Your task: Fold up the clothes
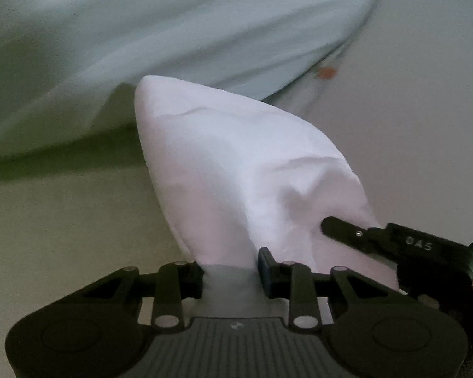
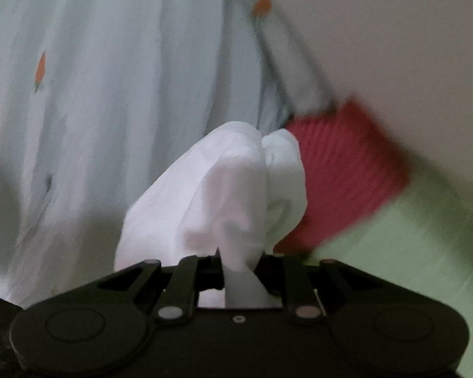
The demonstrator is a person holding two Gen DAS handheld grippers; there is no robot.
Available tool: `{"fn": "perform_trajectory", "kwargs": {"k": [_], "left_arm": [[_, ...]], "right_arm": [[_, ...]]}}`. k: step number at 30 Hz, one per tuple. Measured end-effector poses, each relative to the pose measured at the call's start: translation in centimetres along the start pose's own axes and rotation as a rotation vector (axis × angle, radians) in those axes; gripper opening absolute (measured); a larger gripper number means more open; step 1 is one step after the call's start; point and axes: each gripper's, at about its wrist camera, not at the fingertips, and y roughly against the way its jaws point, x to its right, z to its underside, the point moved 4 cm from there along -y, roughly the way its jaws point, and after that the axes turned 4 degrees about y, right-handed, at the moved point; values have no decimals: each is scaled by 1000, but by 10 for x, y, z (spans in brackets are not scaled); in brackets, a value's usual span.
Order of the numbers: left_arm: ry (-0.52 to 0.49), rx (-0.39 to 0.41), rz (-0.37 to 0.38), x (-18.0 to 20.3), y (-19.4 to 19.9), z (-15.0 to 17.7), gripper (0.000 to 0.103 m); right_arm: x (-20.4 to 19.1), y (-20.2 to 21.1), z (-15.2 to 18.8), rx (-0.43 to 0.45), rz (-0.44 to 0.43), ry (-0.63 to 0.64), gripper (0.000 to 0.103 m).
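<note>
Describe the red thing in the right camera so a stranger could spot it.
Start at the pale blue garment filling the left of the right wrist view. Follow its right edge down to the red ribbed cloth behind the white bunch. It alone is red and ribbed.

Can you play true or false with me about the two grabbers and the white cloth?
1. The left gripper is pinching white cloth. True.
2. The right gripper is open and holding nothing. False: it is shut on white cloth.
3. There is a red cloth near the right gripper. True.
4. The red cloth is in the right gripper. False: it lies behind the white cloth, not in the jaws.
5. The pale blue fabric has small orange marks. True.
</note>
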Motion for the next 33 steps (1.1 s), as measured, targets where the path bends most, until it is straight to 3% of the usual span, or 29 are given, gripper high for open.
{"fn": "perform_trajectory", "kwargs": {"k": [3,5,7,8,10,12,14,25,28,33], "left_arm": [[-16,38,19,19,-37,-29,39],[-52,40,-19,22,-66,-45,59],[-86,12,-76,16,-96,-51,77],[-97,-21,-102,7,-108,-48,81],[-119,-87,-153,-11,-131,-41,81],[-91,-132,-156,-29,-144,-35,81],[-79,-131,-132,-37,-145,-34,82],[-259,-59,-204,-17,-122,-36,82],[-296,-29,-215,-7,-104,-37,82],[-342,30,-224,18,-58,-27,83]], "right_arm": [[6,-13,-43,79,66,70,16],[7,-29,-63,118,123,139,18],[14,-63,-70,124,226,181,36],[17,-81,-72,125,280,201,39],[36,-125,-67,55,394,172,41],[54,-165,-54,-14,479,172,41],[61,-183,-47,-21,487,155,43],[40,-146,-43,28,513,152,49],[23,-116,-40,69,499,120,60],[0,-57,-26,134,479,172,75]]}}
